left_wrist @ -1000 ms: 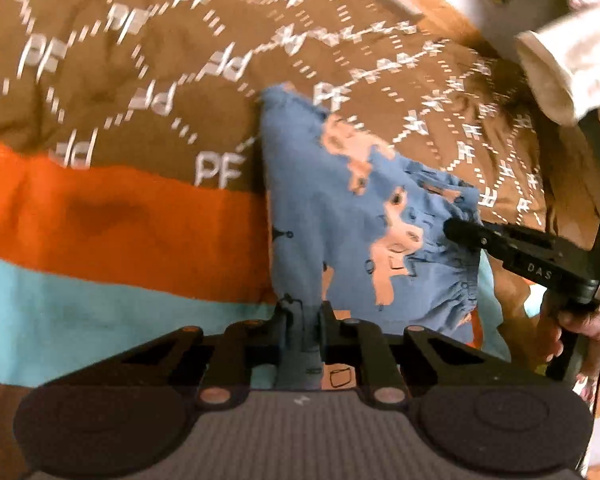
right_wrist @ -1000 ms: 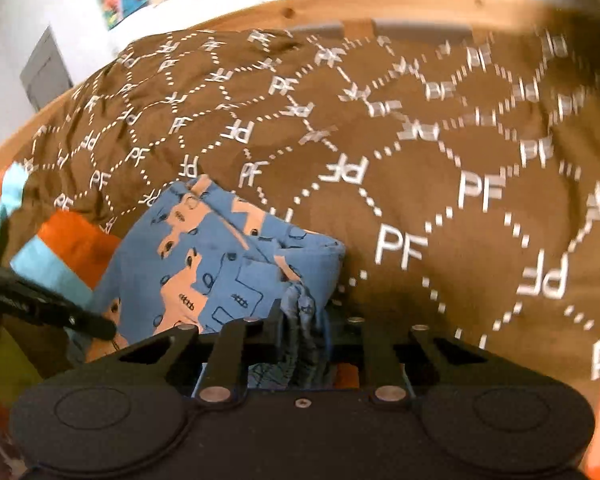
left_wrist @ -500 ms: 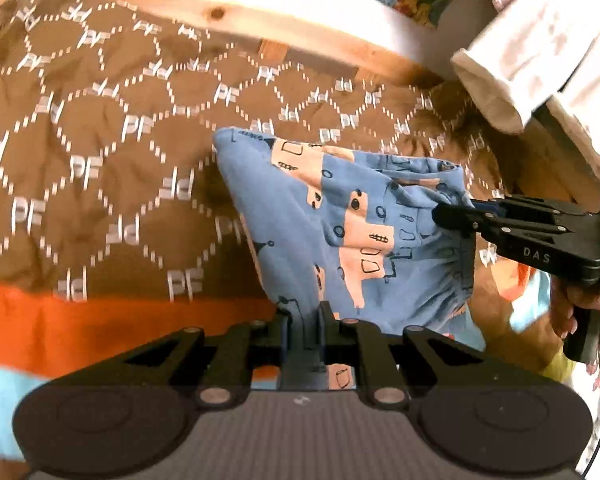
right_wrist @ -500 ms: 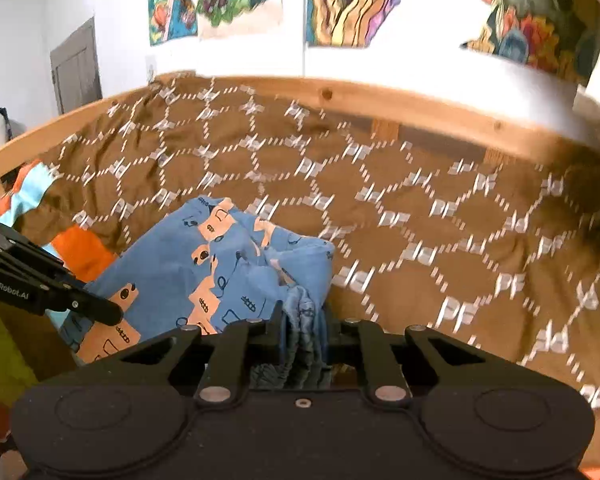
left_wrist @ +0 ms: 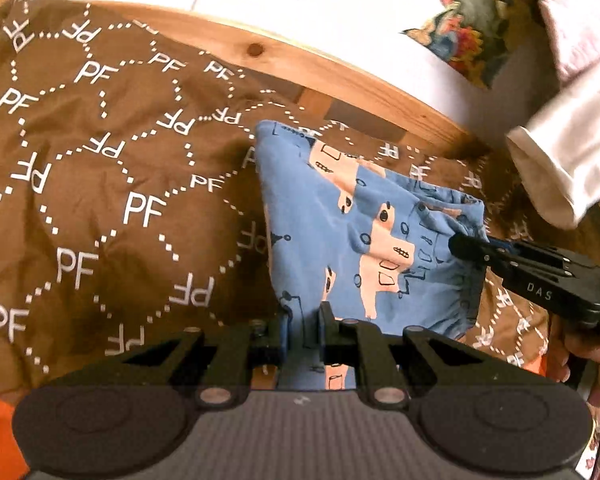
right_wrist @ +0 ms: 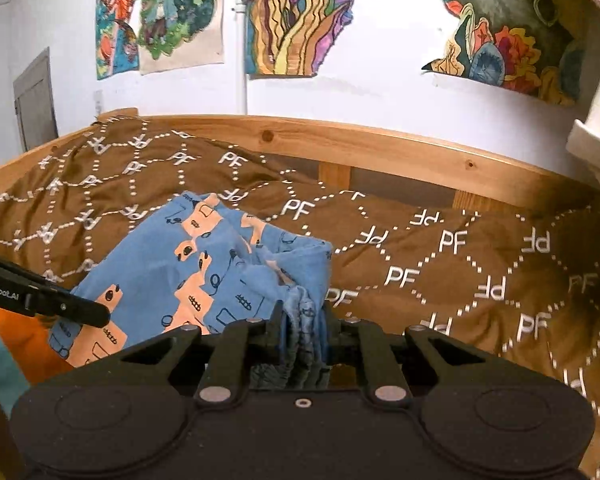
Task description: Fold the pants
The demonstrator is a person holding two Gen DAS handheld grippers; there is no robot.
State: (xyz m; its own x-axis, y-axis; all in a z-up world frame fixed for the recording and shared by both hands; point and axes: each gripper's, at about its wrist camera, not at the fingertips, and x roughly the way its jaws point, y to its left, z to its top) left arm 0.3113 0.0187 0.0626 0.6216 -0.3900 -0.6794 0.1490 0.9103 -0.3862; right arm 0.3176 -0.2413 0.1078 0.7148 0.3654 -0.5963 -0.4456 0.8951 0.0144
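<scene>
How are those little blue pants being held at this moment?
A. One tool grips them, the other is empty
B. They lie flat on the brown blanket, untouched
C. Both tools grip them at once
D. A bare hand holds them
C: the left tool and the right tool are each shut on a bunch of the blue pants.

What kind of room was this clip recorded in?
Most likely a bedroom, perhaps a child's. A brown quilt covers a bed with a wooden frame, colourful drawings hang on the white wall, and each claw holds the blue printed pants above the bed.
</scene>
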